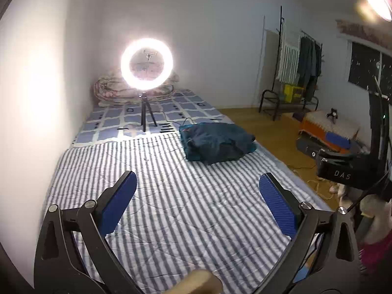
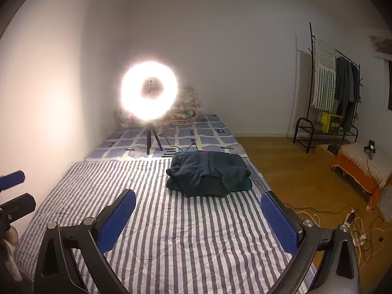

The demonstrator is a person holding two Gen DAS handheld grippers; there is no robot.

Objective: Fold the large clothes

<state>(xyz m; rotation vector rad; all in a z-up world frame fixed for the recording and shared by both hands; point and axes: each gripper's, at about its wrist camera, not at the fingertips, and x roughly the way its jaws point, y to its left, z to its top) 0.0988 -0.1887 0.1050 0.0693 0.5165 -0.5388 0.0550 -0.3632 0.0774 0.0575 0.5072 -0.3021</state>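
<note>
Here we hold both tools over the striped quilt [image 2: 171, 232] with nothing in them: the left gripper [image 1: 197, 191] stands wide apart and empty, and the right gripper [image 2: 198, 208] is released the same way. The dark blue clothes [image 2: 210, 174] lie in a folded stack at the far right of the quilt, near the bed's edge and just in front of the ring light [image 2: 149, 93] on its small tripod. We judge that a fold is finished and the stack set aside. No unfolded garment lies on the bed, so the next move calls for fetching another piece, perhaps from the clothes rack [image 2: 335, 85] across the room, and spreading it flat on the quilt.
</note>
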